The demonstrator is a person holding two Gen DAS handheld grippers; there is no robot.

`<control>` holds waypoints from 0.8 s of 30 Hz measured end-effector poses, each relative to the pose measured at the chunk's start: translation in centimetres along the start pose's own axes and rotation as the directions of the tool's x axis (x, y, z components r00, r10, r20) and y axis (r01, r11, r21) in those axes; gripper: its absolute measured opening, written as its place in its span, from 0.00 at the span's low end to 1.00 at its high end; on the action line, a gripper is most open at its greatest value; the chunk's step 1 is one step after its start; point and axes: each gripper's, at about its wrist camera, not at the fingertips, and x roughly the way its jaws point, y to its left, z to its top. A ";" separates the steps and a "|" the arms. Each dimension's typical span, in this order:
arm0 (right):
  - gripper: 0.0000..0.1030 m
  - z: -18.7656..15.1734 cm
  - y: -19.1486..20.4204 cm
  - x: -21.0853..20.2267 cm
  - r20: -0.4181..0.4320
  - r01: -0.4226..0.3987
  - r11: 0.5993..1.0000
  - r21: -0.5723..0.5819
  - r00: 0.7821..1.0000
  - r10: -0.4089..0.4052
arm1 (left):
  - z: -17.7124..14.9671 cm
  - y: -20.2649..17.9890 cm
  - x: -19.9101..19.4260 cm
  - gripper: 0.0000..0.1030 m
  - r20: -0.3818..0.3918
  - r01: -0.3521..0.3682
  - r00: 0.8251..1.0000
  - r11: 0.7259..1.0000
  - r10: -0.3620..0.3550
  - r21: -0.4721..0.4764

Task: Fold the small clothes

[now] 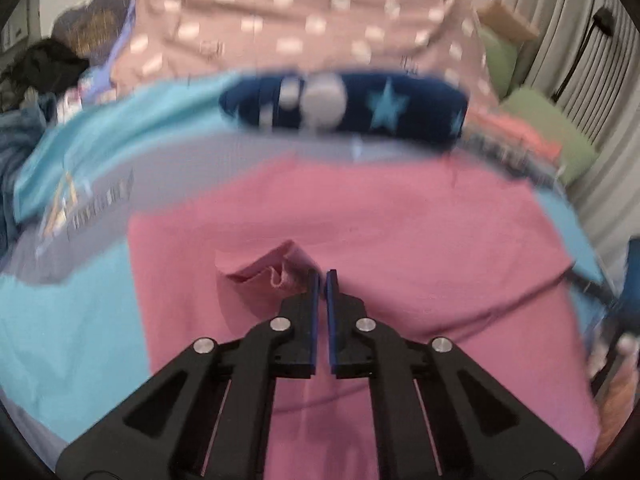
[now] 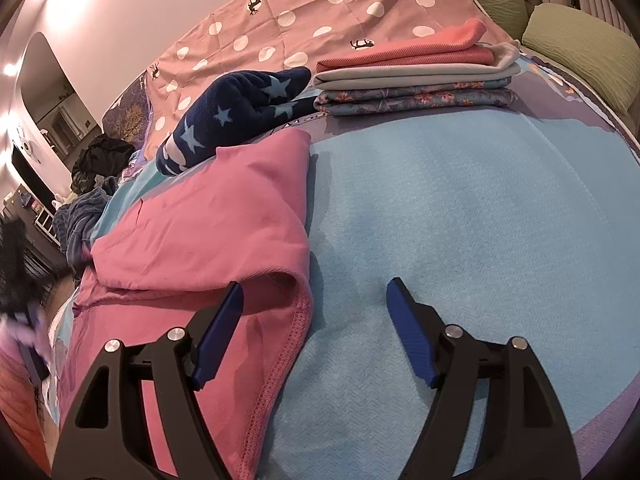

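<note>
Pinching a small pucker of the pink garment (image 1: 360,216), the left gripper (image 1: 322,276) has its jaws pressed nearly together; the grip looks thin and could slip. The right gripper (image 2: 316,292), jaws spread, straddles the hem near the bed's (image 2: 460,208) front edge and may snag one layer.

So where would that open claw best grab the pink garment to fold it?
Probably the stitched hem of the pink garment, at the raised fold just ahead of the right gripper. Its edge lifts off the blue blanket there, so one finger could slide under from the blanket side. The left gripper looks nearly closed over the cloth.
</note>
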 end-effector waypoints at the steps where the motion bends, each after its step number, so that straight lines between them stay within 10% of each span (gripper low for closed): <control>1: 0.74 0.0 0.0 0.0 -0.001 -0.003 1.000 0.001 1.000 0.003 | 0.9 0.2 -1.0 0.04 0.011 0.001 1.000 1.000 -0.001 -0.020; 14: 0.76 0.0 0.2 0.2 -0.004 0.006 1.000 -0.012 1.000 -0.006 | -2.4 2.7 -1.5 0.18 -0.095 -0.088 0.992 0.992 0.079 -0.095; 18: 0.77 -0.1 0.5 0.2 -0.006 0.018 1.000 -0.026 1.000 -0.018 | 1.6 -4.1 -0.9 0.54 -0.026 0.055 0.998 0.997 -0.054 0.046; 24: 0.79 0.0 0.1 0.2 -0.006 0.001 1.000 -0.018 1.000 -0.001 | 7.8 -18.1 5.2 0.58 -0.166 0.313 0.946 0.916 -0.277 0.251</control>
